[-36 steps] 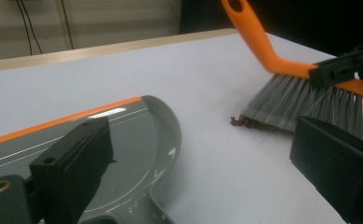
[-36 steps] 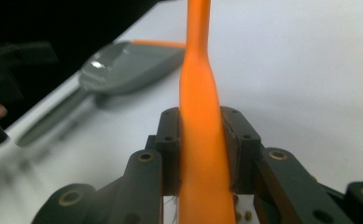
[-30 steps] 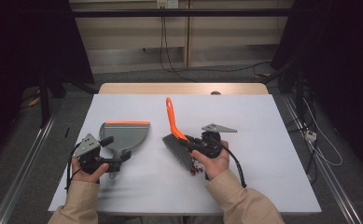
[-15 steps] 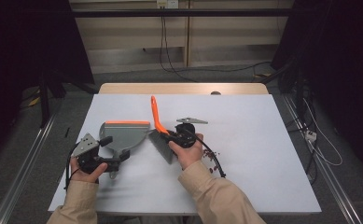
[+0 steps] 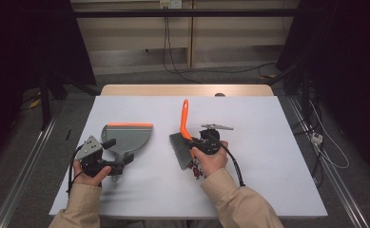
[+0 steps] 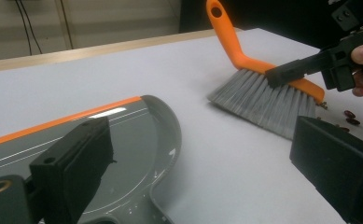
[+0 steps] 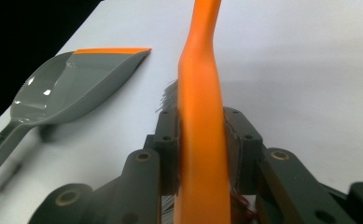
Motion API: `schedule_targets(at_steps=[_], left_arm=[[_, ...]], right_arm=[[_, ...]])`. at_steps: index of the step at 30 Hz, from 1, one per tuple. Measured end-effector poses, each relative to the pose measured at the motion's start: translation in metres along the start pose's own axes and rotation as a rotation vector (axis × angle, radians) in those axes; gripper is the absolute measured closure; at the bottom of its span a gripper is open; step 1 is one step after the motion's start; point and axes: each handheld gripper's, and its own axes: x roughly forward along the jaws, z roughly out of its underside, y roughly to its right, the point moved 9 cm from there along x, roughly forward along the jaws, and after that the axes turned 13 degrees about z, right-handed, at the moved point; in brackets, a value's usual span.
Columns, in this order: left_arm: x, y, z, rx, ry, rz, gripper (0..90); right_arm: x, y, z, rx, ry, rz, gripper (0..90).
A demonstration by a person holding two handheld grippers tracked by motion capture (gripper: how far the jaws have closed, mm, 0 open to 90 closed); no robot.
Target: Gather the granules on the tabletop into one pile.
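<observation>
In the high view, a white table point(image 5: 268, 180) carries a grey dustpan point(image 5: 127, 137) at about 9 o'clock of centre, its orange lip pointing to 12 o'clock and its handle to 6. The left gripper point(image 5: 110, 164), in the person's left hand point(image 5: 91, 173), sits at the pan's handle; from here I cannot tell how its jaws stand. Near the table's middle, the right gripper point(image 5: 192, 142), in the right hand point(image 5: 210, 159), pinches a brush point(image 5: 181, 145) whose orange handle points to 12 o'clock and whose grey bristles face 9 o'clock, toward the pan but apart from it. Small dark red bits point(image 5: 197, 172) lie at 6 o'clock of the brush. In the left gripper view, the two jaws stand spread wide, the pan point(image 6: 137, 140) between and beyond them; the brush point(image 6: 263, 93) is at 1 o'clock, bristles on the table, with the right gripper point(image 6: 282, 73) clamped on its back and red bits point(image 6: 349, 117) just beside it. In the right gripper view, the jaws press on both sides of the orange handle point(image 7: 202, 116), and the pan point(image 7: 72, 88) lies at 10 o'clock.
</observation>
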Motion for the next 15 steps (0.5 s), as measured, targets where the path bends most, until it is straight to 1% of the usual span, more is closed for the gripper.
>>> schedule_targets(at_steps=[3, 10, 12, 15], left_arm=[[0.000, 0.000, 0.000, 0.001, 0.001, 0.000, 5.7], [0.001, 0.001, 0.000, 0.001, -0.003, 0.002, 5.8], [0.000, 0.001, -0.001, 0.008, -0.002, 0.003, 5.8], [0.000, 0.001, 0.000, 0.001, -0.002, 0.000, 5.9]], right_arm=[[-0.005, 0.007, 0.001, 0.001, -0.002, 0.010, 69.9], [-0.015, 0.017, 0.003, -0.016, 0.007, 0.026, 69.9], [-0.017, 0.020, 0.003, -0.012, 0.006, 0.028, 69.9], [-0.020, 0.025, 0.003, -0.014, 0.007, 0.036, 69.9]])
